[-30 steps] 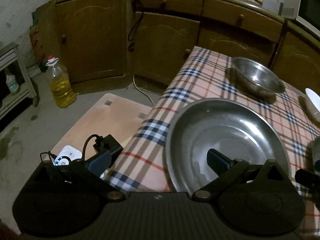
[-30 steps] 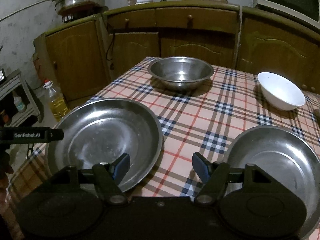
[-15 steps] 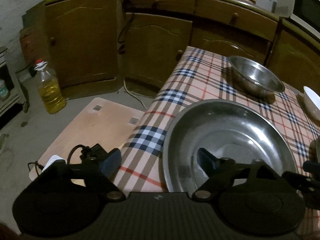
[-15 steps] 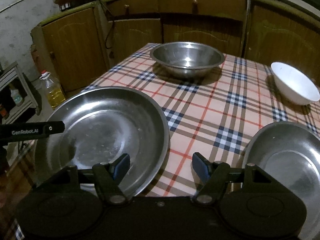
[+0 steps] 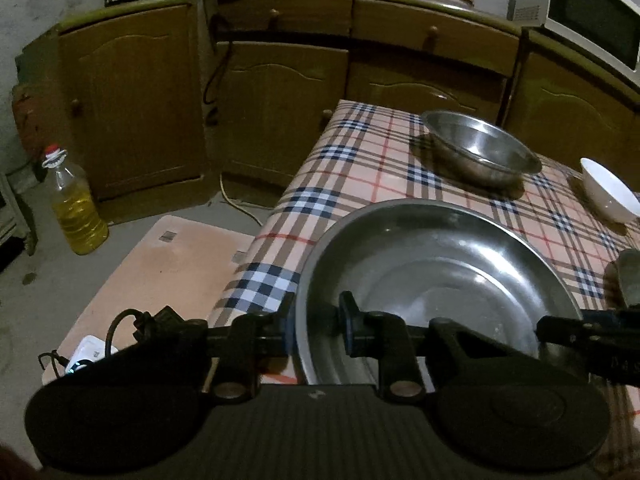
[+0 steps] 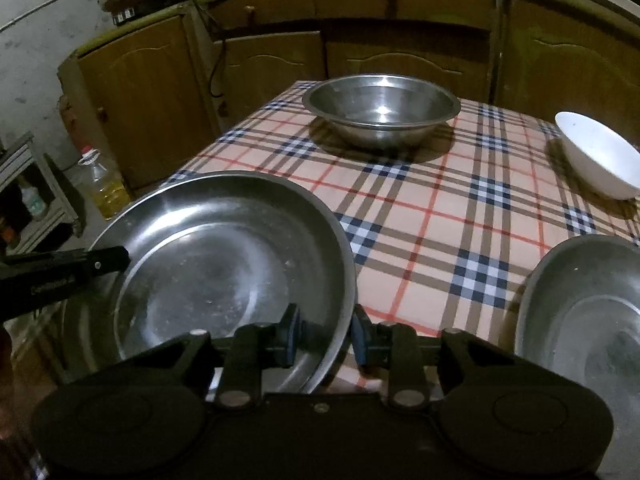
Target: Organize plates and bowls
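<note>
Left wrist view looks over a bench [image 5: 384, 168] under a plaid cloth, set before brown wooden cabinets [image 5: 280, 112]. Nearest on it sits a large steel plate [image 5: 436, 280], at the bench's left front corner, and both claws pinch its rim. The left claw [image 5: 316, 326] has one finger outside the near-left rim and one inside the dish, closed tight on the metal. From the right wrist view, the right claw [image 6: 326, 338] clamps the same plate's [image 6: 224, 264] near-right rim in like manner, one pad inside and one outside. A second steel plate [image 6: 584, 320] lies near the right front edge, apart from the first. Farther back stands a deep steel bowl [image 6: 380, 108], and to its right a smaller white bowl [image 6: 600, 156] near the right edge. On the floor by the cabinets stands a bottle of yellow oil [image 5: 76, 204].
</note>
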